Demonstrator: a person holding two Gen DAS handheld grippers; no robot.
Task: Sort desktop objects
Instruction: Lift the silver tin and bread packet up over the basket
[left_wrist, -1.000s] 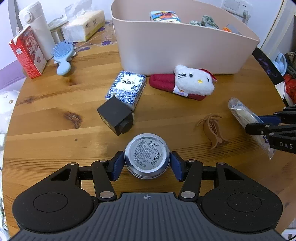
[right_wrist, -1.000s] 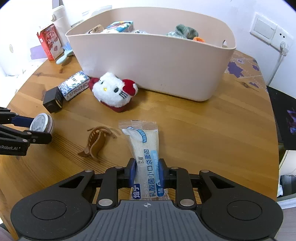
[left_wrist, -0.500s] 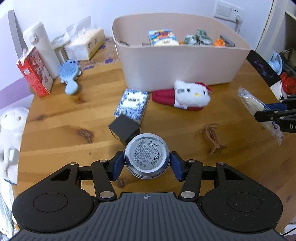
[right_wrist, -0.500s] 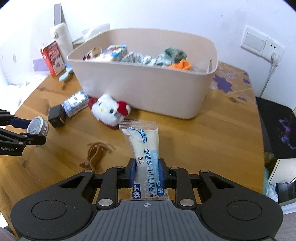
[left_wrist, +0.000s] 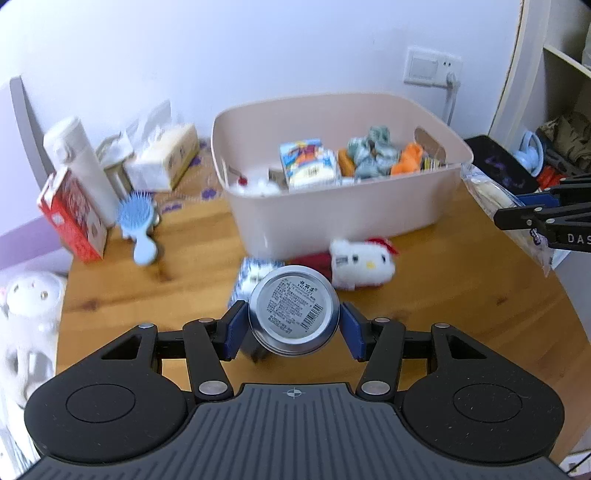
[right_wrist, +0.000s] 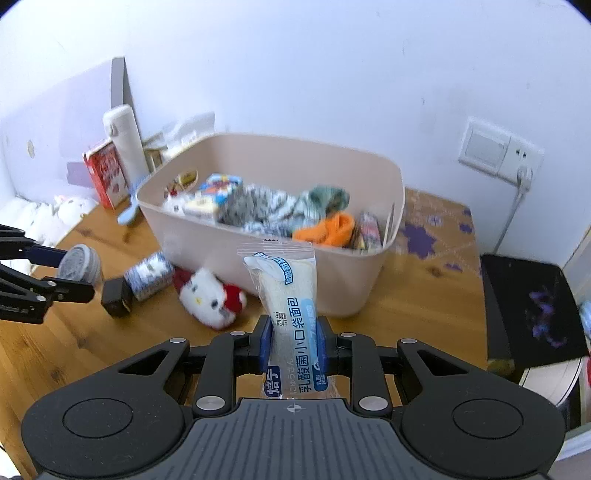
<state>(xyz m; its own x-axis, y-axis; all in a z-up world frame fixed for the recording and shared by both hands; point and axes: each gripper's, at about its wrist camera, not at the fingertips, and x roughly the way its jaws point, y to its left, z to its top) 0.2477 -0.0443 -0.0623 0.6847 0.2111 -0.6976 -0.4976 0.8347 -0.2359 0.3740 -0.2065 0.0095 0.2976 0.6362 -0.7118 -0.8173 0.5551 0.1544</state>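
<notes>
Ahead, beige bin, cat plush, tissue pack, black cube before it.

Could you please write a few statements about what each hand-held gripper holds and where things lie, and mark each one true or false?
1. The left hand-held gripper is shut on a round tin. True.
2. The right hand-held gripper is empty. False: it clamps a wrapped bread packet.
3. The cat plush lies inside the bin. False: it lies on the table before the bin.
4. The blue hairbrush lies outside the bin. True.
</notes>
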